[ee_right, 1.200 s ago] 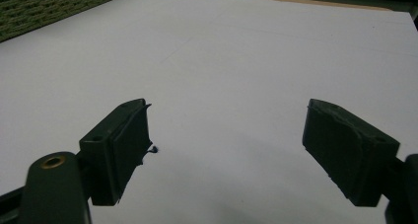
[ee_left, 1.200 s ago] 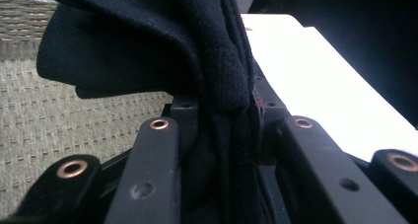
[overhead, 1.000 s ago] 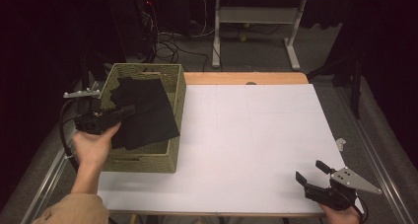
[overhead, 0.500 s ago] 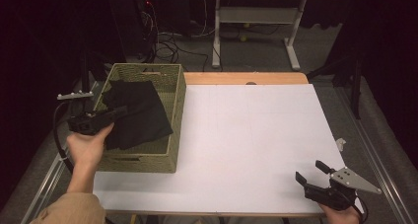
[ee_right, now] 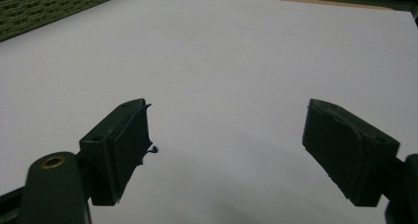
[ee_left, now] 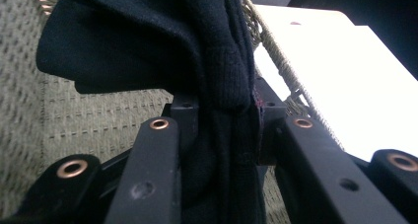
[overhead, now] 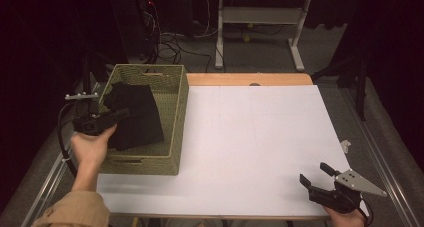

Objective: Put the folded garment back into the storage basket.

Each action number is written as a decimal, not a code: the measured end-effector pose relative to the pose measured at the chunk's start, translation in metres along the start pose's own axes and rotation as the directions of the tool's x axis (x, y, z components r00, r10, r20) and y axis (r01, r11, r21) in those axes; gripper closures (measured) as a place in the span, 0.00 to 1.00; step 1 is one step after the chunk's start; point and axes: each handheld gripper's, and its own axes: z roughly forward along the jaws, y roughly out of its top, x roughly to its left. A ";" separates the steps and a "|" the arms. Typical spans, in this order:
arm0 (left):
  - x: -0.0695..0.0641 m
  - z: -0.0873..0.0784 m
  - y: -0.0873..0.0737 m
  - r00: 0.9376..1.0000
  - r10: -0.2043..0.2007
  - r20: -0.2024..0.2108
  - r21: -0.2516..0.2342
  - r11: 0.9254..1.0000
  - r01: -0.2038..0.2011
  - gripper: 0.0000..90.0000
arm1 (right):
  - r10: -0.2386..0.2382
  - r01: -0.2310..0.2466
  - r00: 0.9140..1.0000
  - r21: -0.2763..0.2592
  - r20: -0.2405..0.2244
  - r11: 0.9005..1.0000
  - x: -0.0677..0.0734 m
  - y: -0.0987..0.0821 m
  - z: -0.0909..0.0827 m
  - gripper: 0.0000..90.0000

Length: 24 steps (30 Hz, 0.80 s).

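A black knitted garment (overhead: pixel 134 116) hangs into the green woven basket (overhead: pixel 176 116) at the table's left. My left gripper (overhead: pixel 119 115) is shut on a fold of it above the basket's left side. In the left gripper view the black cloth (ee_left: pixel 217 86) is pinched between the jaws, with the basket's weave (ee_left: pixel 29 86) behind. My right gripper (overhead: pixel 315 176) rests low at the table's front right corner, open, with nothing between its fingers (ee_right: pixel 123 140). In the right gripper view its gripper (ee_right: pixel 226 145) faces the bare white tabletop (ee_right: pixel 236 61).
The white tabletop (overhead: pixel 260 137) spreads between the basket and the right gripper. A wooden strip (overhead: pixel 250 79) runs along the far edge. A white table frame (overhead: pixel 260 17) and cables (overhead: pixel 165 42) stand on the floor beyond. A small white scrap (overhead: pixel 346 145) lies off the right edge.
My left gripper has drawn back toward the left and near side with the black garment, which now hangs more bunched inside the basket. The right gripper has stayed put.
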 end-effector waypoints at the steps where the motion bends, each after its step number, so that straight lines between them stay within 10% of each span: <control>1: -0.001 0.002 0.000 1.000 0.007 -0.001 0.004 1.000 -0.007 0.74 | 0.000 0.000 1.000 0.001 0.000 1.000 0.000 0.000 0.000 0.21; 24: -0.007 0.057 0.012 0.999 0.030 0.024 0.086 0.996 -0.032 0.73 | 0.003 -0.003 1.000 0.007 -0.002 1.000 -0.001 0.000 0.001 0.21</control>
